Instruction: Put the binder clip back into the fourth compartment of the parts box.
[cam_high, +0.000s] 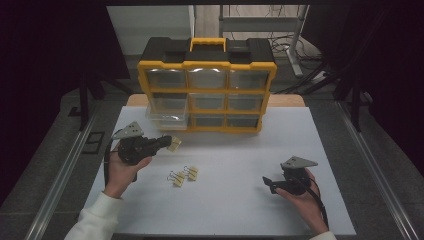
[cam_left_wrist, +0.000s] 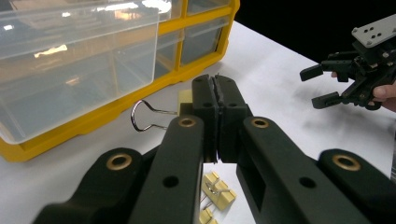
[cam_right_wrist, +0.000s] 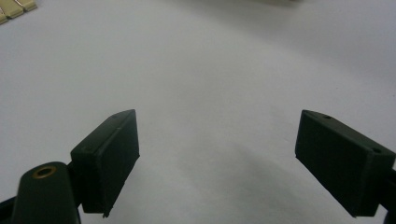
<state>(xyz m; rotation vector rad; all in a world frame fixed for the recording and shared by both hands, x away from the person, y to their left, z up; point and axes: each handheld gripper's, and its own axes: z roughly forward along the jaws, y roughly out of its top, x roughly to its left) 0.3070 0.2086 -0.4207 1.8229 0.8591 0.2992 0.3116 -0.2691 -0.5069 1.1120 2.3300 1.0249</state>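
Note:
My left gripper (cam_high: 166, 142) (cam_left_wrist: 215, 95) is shut on a pale yellow binder clip (cam_high: 174, 145) (cam_left_wrist: 185, 97), held just above the table in front of the organiser. The clip's wire handle (cam_left_wrist: 144, 115) sticks out to the left of the jaws in the left gripper view. Two more yellow binder clips (cam_high: 183, 175) (cam_left_wrist: 216, 192) lie side by side on the white table, near its middle. My right gripper (cam_high: 268, 182) (cam_right_wrist: 217, 119) stands open at the right, low over bare table, with nothing between its jaws. It shows in the left gripper view as well, where the right gripper (cam_left_wrist: 322, 86) sits at the far right.
A yellow and black organiser (cam_high: 207, 65) with clear drawers stands at the back of the white table (cam_high: 240, 150). Its lower-left clear drawer (cam_high: 167, 116) (cam_left_wrist: 70, 60) is pulled out toward me. The table's edge (cam_high: 220, 234) runs along the front.

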